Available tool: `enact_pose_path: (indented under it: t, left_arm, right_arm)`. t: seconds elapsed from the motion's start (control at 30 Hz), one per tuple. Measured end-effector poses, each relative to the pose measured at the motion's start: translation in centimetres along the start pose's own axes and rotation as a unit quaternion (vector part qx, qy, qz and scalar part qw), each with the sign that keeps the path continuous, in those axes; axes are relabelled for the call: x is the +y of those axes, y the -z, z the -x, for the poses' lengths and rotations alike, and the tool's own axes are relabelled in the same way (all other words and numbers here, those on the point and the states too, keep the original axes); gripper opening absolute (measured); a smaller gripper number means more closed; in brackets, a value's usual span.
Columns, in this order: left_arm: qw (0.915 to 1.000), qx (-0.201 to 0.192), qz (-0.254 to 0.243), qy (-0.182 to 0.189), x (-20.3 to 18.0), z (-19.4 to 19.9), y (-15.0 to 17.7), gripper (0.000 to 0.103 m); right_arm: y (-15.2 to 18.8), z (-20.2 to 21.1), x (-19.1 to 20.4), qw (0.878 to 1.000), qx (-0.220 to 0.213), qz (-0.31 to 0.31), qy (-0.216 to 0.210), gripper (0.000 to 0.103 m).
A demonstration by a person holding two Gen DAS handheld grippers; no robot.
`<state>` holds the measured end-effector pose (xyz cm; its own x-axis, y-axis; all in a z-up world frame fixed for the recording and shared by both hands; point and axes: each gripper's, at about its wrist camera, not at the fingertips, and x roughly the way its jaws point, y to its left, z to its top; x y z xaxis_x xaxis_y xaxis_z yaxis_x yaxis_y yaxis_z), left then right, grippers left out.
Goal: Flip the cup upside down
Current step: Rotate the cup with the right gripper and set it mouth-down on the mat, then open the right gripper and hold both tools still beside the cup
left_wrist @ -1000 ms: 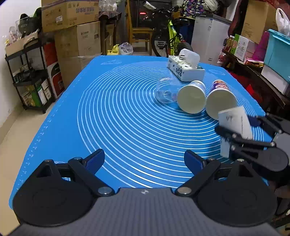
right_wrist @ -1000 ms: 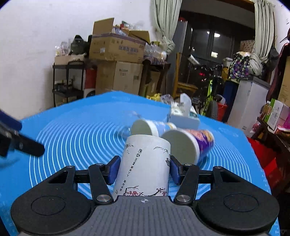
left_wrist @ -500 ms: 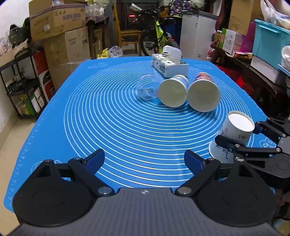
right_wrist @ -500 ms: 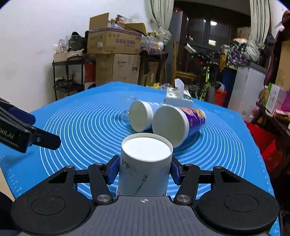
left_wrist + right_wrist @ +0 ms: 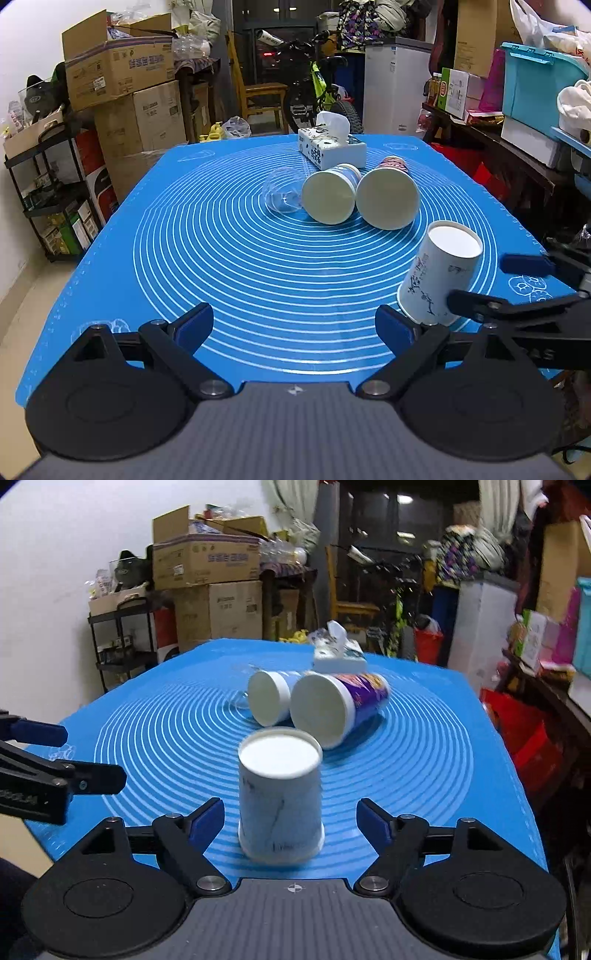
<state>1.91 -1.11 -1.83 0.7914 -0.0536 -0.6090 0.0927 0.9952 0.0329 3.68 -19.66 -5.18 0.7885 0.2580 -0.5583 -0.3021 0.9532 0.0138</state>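
The white paper cup (image 5: pixel 280 797) stands upside down on the blue mat (image 5: pixel 424 760), bottom up, between the spread fingers of the right gripper (image 5: pixel 290 818), which touch nothing. The left gripper (image 5: pixel 293 325) is spread wide and holds nothing. Two paper cups (image 5: pixel 330 194) and a clear cup (image 5: pixel 282 194) lie on their sides near a tissue box (image 5: pixel 330 149).

Both wrist views look low across the blue mat (image 5: pixel 258 266), sharing its cups.

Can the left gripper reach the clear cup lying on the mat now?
Probably yes. The left gripper is open, the mat ahead is bare, and the clear cup lies exposed on its left side.
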Motion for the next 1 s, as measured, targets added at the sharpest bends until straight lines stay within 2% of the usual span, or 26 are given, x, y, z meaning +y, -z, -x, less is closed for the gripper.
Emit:
enact_pose_path:
  t: [0.17,0.43,1.0]
  left_arm:
    - [1.0000,0.004,-0.004,-0.004,-0.7,0.4,1.0,0.094]
    - [0.9999,0.004,0.007,0.012,-1.1,1.7,2.2,0.094]
    - [0.9997,-0.009,0.006,0.023,-2.0,3.3,2.9,0.094]
  right_arm:
    - [1.2,2.7,-0.6,1.000,0.018,-0.021,0.007,0.082]
    - [2.0,5.9,-0.7,0.999,0.008,-0.036,0.007,0.082]
    - [1.9,7.7,0.0,0.999,0.001,-0.032,0.006,0.082]
